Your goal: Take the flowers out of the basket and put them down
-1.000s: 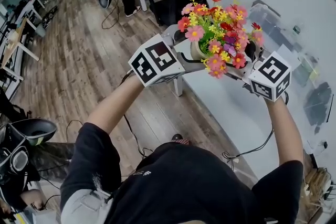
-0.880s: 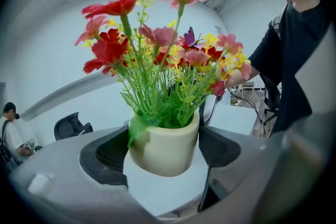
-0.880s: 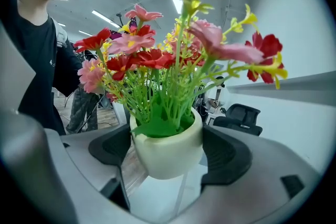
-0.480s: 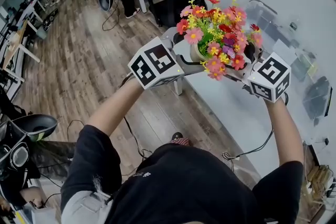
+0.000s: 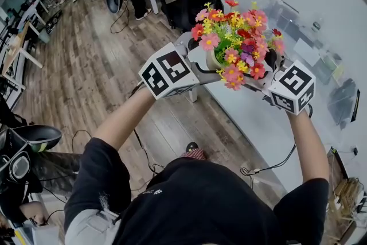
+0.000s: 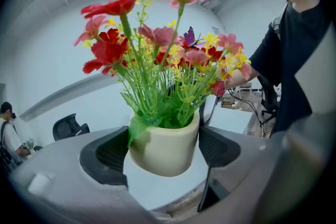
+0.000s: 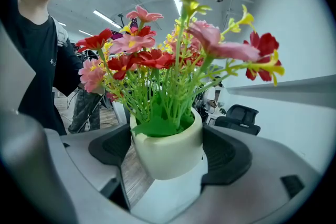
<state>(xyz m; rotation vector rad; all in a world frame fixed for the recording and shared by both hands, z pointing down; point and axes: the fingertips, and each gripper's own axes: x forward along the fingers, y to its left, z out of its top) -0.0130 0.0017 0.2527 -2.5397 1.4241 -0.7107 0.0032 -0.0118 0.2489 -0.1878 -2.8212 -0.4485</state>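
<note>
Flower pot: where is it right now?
Head view, upper middle: the flower pot hangs clamped between the left gripper and right gripper, above the edge of the white table.

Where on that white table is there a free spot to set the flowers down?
The white table looks bare just below the flower pot, in the strip between the table's near edge and the person's right arm. Farther right it gets crowded: a dark flat item and pale clutter that I cannot identify.

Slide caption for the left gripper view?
Left gripper clamps a cream round pot of red, pink and yellow flowers.
</note>
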